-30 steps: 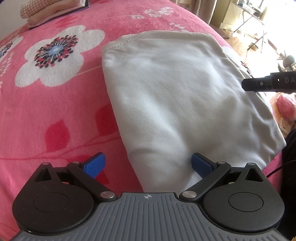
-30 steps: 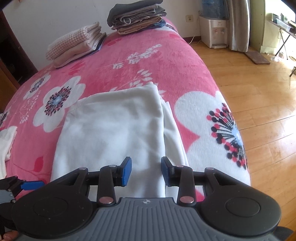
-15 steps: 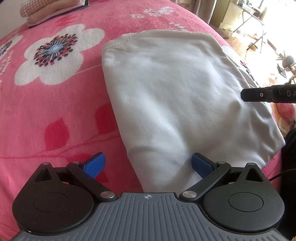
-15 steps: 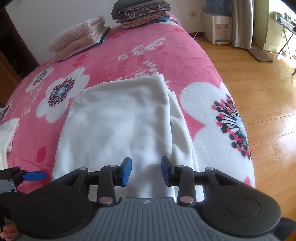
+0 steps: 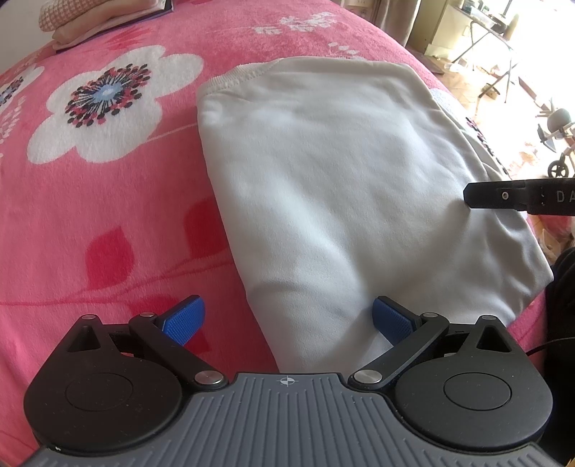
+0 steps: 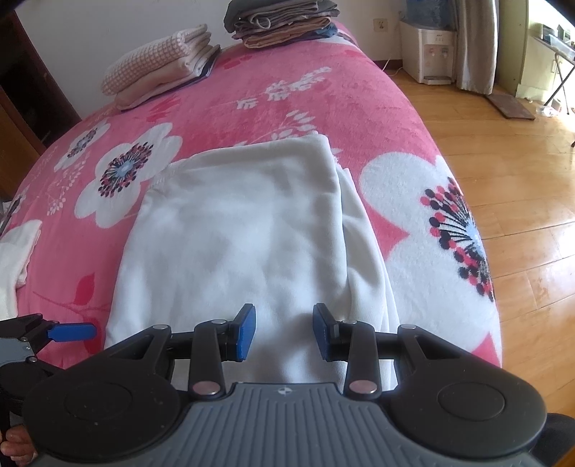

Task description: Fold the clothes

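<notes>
A folded white garment (image 5: 323, 179) lies flat on the pink flowered bed cover (image 5: 107, 233), ribbed hem at the far left corner. My left gripper (image 5: 287, 319) hangs wide open just above the garment's near left corner, one blue pad over the bed cover, the other over the cloth. In the right wrist view the same garment (image 6: 233, 233) fills the middle. My right gripper (image 6: 284, 330) stands partly open over its near edge, cloth showing in the gap and no pad pressing on it. One of its black fingers (image 5: 503, 195) reaches in over the garment's right side.
Two stacks of folded clothes sit at the far end of the bed, a pink checked stack (image 6: 161, 68) and a dark stack (image 6: 280, 21). Another white cloth (image 6: 18, 251) lies at the left. The bed's right edge drops to a wooden floor (image 6: 521, 179).
The right gripper's finger has sunk slightly lower over the garment's right side, and a small crease has formed beside it. The left gripper has not moved.
</notes>
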Available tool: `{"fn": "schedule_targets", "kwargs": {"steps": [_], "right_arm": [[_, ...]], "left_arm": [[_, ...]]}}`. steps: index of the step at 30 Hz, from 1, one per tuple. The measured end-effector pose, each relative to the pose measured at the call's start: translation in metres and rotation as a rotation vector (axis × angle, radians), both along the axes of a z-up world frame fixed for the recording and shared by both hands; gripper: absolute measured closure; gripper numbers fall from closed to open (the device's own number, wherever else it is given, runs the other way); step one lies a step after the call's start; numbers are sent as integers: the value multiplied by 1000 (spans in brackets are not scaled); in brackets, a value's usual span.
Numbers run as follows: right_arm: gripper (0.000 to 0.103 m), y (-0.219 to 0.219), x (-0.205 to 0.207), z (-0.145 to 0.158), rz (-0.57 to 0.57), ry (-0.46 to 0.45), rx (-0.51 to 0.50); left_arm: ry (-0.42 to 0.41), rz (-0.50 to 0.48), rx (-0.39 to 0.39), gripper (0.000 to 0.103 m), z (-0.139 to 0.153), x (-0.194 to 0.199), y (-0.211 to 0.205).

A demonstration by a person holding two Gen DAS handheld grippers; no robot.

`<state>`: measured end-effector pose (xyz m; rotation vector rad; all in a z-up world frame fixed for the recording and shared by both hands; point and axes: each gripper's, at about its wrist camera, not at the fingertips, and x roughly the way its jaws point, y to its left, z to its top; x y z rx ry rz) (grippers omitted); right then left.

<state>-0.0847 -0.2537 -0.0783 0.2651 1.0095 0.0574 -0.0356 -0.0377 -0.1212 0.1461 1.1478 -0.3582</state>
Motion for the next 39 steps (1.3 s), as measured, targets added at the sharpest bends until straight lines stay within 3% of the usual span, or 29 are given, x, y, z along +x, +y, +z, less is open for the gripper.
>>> {"fn": "schedule_targets", "kwargs": {"steps": [39], "right_arm": [[65,5,-4,-5,11,-5,-17]], "left_arm": [[8,8,-6,2,-2,-1,2]]}}
